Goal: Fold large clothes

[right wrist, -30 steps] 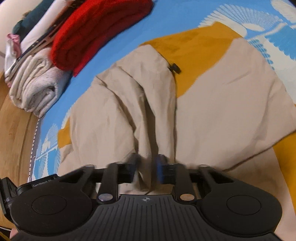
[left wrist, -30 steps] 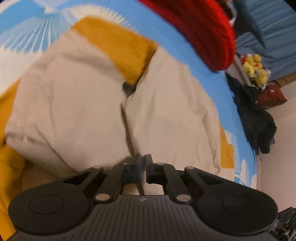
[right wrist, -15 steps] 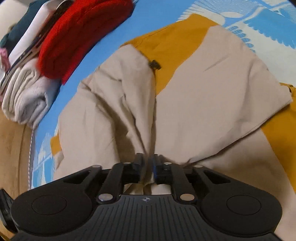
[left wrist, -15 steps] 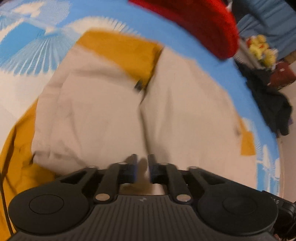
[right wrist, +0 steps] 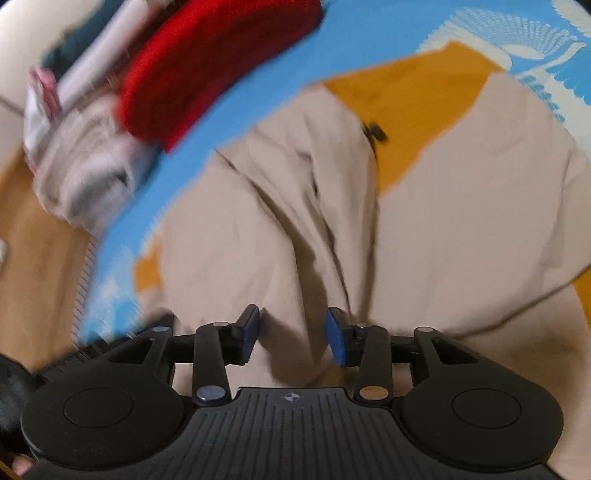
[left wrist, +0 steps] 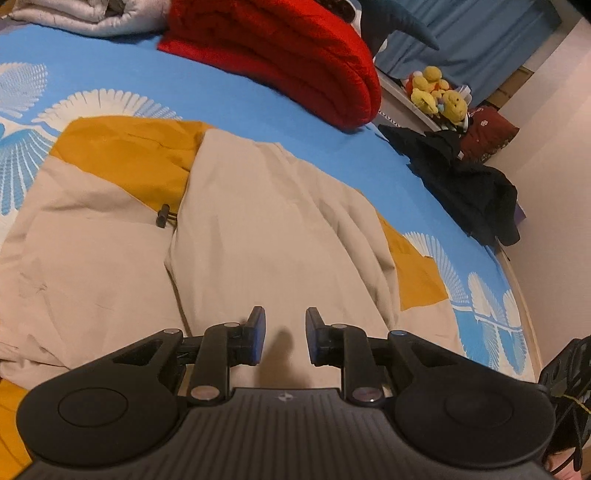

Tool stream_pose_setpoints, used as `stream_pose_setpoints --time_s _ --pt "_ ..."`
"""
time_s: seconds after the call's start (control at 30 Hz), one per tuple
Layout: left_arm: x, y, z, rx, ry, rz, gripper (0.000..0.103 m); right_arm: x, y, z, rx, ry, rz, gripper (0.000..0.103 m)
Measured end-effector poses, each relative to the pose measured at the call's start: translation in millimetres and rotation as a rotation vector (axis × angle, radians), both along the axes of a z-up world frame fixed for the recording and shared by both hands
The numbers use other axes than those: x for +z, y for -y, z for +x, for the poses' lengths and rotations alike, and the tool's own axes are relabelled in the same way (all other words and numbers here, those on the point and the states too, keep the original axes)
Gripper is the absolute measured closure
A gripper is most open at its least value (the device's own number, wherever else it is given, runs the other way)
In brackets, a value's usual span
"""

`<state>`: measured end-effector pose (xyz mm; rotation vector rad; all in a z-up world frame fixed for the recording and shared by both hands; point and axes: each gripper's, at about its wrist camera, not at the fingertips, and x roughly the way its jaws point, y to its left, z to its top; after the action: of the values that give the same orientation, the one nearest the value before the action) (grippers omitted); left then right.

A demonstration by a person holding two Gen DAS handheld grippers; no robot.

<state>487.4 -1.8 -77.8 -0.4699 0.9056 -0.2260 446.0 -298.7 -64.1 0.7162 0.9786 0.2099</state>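
Observation:
A large beige and mustard-yellow jacket [left wrist: 258, 236] lies spread on the blue patterned bedsheet [left wrist: 221, 92], both sides folded in to meet at a centre seam, with a small black cord toggle [left wrist: 162, 216] near the yellow part. It also fills the right wrist view [right wrist: 424, 229], which is blurred. My left gripper [left wrist: 284, 332] is open and empty just above the beige cloth. My right gripper [right wrist: 291, 332] is open and empty above a creased beige fold.
A folded red knit [left wrist: 280, 55] lies at the back of the bed, with a grey folded garment [left wrist: 85, 14] beside it. A black garment [left wrist: 461, 177] hangs off the bed's right edge. Yellow plush toys [left wrist: 436, 92] sit beyond. Wooden floor [right wrist: 33, 258] shows at left.
Both grippers were shut on the beige cloth and have opened, letting it go. Both have drawn back a little from the jacket; the right one is still moving.

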Motion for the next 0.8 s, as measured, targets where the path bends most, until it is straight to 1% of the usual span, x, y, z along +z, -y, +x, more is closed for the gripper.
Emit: stream_pose_setpoints --time_s 0.03,0.07,0.1,0.13,0.17,0.2,0.23,0.27,0.3,0.33,0.37,0.4,0.47,0.53,0.57,0.6,0.7,0.73,0.77,0.8 --pt "-3 -3 -1 -0.012 -0.013 -0.002 0.079 -1 0 -1 -0.014 0.003 -0.013 0.095" --pt "-9 -1 1 -0.026 -0.044 0.004 0.079 0 3 -3 -0.038 0.013 -0.006 0.1" --pt "-18 -2 9 -0.045 -0.094 0.017 0.079 3 5 -5 -0.062 0.031 0.009 0.1" --pt "-28 4 14 -0.07 -0.158 0.046 0.079 4 7 -7 -0.081 0.044 0.02 0.101" --pt "-36 10 15 -0.091 -0.199 0.086 0.079 2 8 -7 -0.092 0.036 0.027 0.101" --pt "-42 14 14 -0.111 -0.223 0.13 0.079 -3 8 -7 -0.103 0.007 0.029 0.1" --pt "-44 18 14 -0.127 -0.225 0.161 0.079 -10 10 -6 -0.122 -0.031 0.025 0.099" --pt "-42 20 14 -0.135 -0.215 0.172 0.079 -19 11 -6 -0.134 -0.07 0.024 0.099" --pt "-38 20 14 -0.137 -0.202 0.173 0.078 -25 13 -6 -0.141 -0.101 0.033 0.099" --pt "-32 19 14 -0.137 -0.174 0.166 0.077 -27 13 -6 -0.148 -0.107 0.04 0.099" --pt "-25 17 13 -0.138 -0.136 0.151 0.074 -23 12 -7 -0.151 -0.104 0.031 0.094" --pt "-18 17 12 -0.141 -0.104 0.134 0.072 -16 11 -7 -0.148 -0.092 0.009 0.091" --pt "-10 16 11 -0.165 -0.067 0.087 0.072 2 8 -11 -0.165 -0.035 -0.075 0.079" --pt "-12 21 8 -0.216 -0.076 0.05 0.072 18 7 -16 -0.187 0.039 -0.134 0.071" --pt "-16 25 7 -0.243 -0.088 0.053 0.072 23 6 -14 -0.186 0.084 -0.143 0.071" --pt "-20 30 6 -0.268 -0.101 0.073 0.072 26 8 -19 -0.179 0.117 -0.139 0.071" --pt "-36 43 4 -0.303 -0.167 0.206 0.071 32 11 -22 -0.16 0.178 -0.103 0.071" --pt "-40 42 5 -0.301 -0.184 0.228 0.071 32 11 -21 -0.144 0.182 -0.078 0.071" --pt "-42 40 6 -0.298 -0.19 0.224 0.071 28 10 -19 -0.119 0.169 -0.046 0.069" --pt "-41 38 6 -0.295 -0.193 0.21 0.071 21 5 -10 -0.092 0.133 -0.016 0.067"
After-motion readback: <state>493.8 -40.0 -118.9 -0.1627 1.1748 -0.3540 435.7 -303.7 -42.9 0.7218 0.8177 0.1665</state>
